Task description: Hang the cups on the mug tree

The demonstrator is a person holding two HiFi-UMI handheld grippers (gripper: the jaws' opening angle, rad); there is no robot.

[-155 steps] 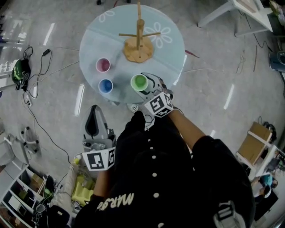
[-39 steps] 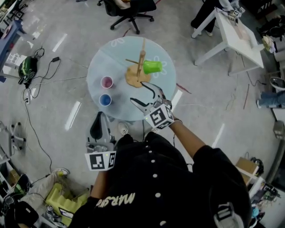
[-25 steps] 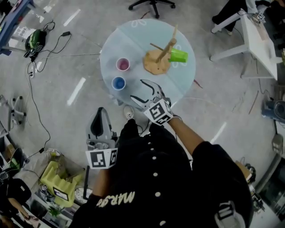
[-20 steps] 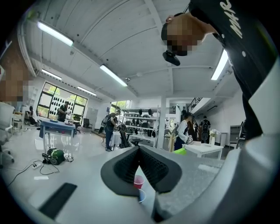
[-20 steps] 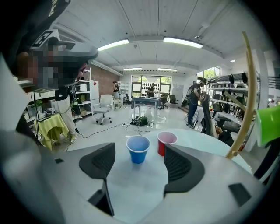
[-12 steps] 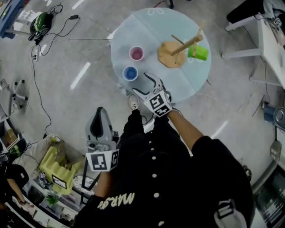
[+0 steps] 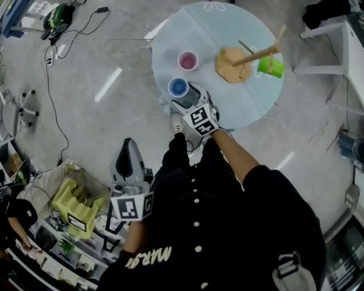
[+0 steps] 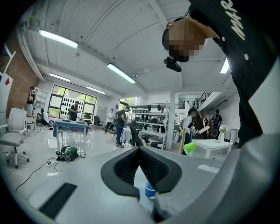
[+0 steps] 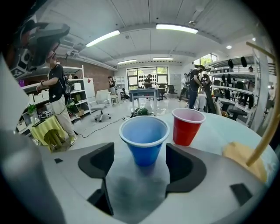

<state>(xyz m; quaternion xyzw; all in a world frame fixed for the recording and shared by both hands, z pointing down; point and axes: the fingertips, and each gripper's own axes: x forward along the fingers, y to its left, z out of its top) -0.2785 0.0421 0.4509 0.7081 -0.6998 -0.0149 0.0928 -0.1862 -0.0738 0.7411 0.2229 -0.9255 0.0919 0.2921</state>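
A blue cup point(image 7: 178, 87) and a red cup point(image 7: 187, 60) stand upright on the round pale-blue table point(image 7: 239, 23). The wooden mug tree point(image 7: 234, 62) stands to their right, with a green cup point(image 7: 269, 65) hanging on one peg. My right gripper point(image 7: 183, 98) sits low at the table's near edge. Its jaws have just been opening. In the right gripper view the blue cup point(image 9: 144, 139) stands between the open fingertips, untouched by the pads, with the red cup point(image 9: 187, 126) behind it. My left gripper point(image 7: 126, 149) hangs off the table by my side, shut and empty.
Cables and a black-green bag point(image 7: 57, 14) lie on the floor left of the table. A yellow-green bundle point(image 7: 71, 207) sits near shelving at the lower left. A white desk point(image 7: 352, 51) stands to the right. People and office chairs fill the background of both gripper views.
The green cup, once in my right gripper, now hangs on the tree. My right gripper has dropped towards the blue cup and reached it. The head view has swung right.
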